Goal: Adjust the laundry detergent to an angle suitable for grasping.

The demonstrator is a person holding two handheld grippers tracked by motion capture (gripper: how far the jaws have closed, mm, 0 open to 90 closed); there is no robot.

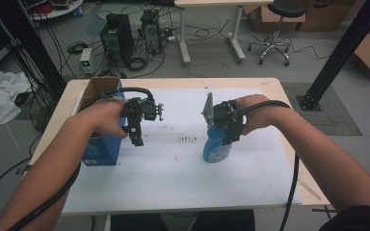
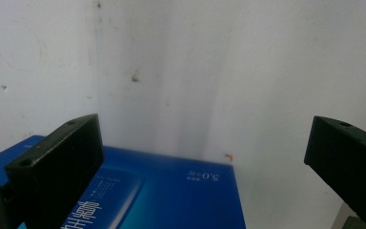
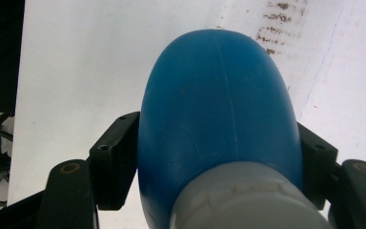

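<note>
A blue plastic bottle stands upright on the white sheet, right of centre. My right gripper is shut on it from above. In the right gripper view the jaws press both sides of the bottle, just below its grey cap. A tall blue box with an open cardboard top stands at the table's left. My left gripper hangs just right of the box, jaws pointing down. In the left gripper view, the left gripper stands wide open and holds nothing, with the blue box beneath it.
A white sheet covers most of the wooden table, with a patch of brown smudges between the grippers. On the floor beyond the far edge are computer towers, cables and a stool. A black post rises at the right.
</note>
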